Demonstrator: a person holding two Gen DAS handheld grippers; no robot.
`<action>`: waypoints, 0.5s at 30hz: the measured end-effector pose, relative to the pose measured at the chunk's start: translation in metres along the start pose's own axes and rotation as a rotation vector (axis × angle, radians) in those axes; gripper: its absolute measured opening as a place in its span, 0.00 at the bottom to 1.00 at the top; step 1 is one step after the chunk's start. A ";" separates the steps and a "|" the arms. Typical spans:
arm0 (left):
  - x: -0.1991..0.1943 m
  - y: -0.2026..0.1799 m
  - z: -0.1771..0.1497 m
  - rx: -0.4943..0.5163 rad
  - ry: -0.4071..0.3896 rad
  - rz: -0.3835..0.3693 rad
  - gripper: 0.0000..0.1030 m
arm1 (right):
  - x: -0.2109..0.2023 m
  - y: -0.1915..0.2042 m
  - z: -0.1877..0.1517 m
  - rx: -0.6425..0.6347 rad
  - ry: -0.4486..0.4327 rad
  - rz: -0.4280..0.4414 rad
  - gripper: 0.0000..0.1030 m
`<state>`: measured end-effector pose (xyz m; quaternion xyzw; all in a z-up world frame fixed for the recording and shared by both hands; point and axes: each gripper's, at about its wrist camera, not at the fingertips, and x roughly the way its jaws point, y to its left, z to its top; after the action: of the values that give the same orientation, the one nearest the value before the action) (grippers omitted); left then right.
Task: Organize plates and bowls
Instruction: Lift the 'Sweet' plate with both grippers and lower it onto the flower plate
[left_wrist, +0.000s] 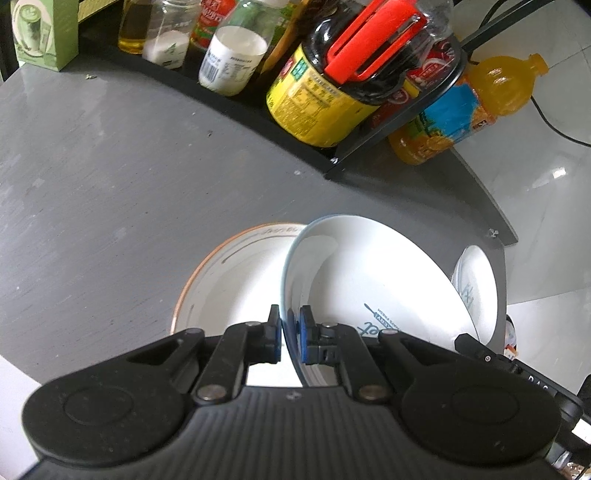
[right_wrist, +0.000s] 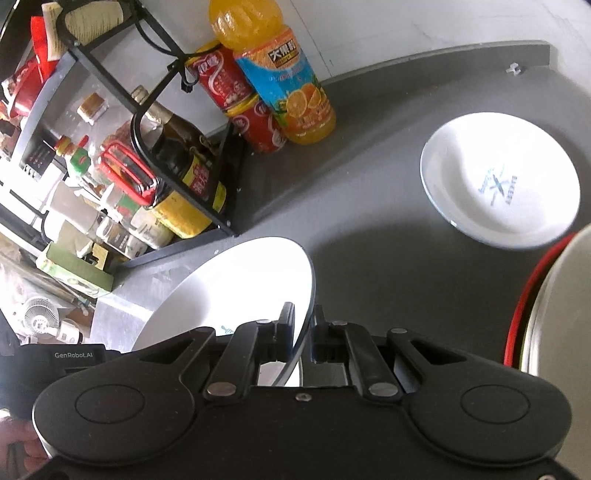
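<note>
Left wrist view: the left tool (left_wrist: 290, 338) is clamped on the rim of a tilted blue-rimmed plate (left_wrist: 369, 280), held above an orange-rimmed plate (left_wrist: 229, 280) on the grey tabletop (left_wrist: 110, 192). Right wrist view: the right tool (right_wrist: 303, 334) grips the same plate's opposite rim; farther off, a white bowl (right_wrist: 498, 181) sits flat near an orange juice bottle (right_wrist: 284, 81).

2 grippers (left_wrist: 290, 338) (right_wrist: 303, 338), 3 plates (left_wrist: 369, 280) (left_wrist: 236, 280) (right_wrist: 498, 177) (1 orange-rimmed), 1 orange-juice bottle (right_wrist: 284, 81).
</note>
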<state>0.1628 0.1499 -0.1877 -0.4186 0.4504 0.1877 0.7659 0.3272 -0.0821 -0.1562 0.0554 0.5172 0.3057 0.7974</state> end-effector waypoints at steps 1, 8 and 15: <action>0.000 0.002 -0.001 0.001 0.002 0.002 0.07 | 0.000 0.002 -0.003 0.001 0.001 -0.002 0.08; 0.001 0.016 -0.005 0.005 0.015 0.010 0.07 | 0.001 0.009 -0.022 0.009 0.006 -0.012 0.08; 0.004 0.025 -0.010 0.012 0.028 0.031 0.08 | 0.002 0.011 -0.035 0.010 0.013 -0.016 0.08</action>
<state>0.1436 0.1558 -0.2055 -0.4093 0.4686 0.1911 0.7592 0.2933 -0.0804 -0.1692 0.0533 0.5243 0.2973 0.7962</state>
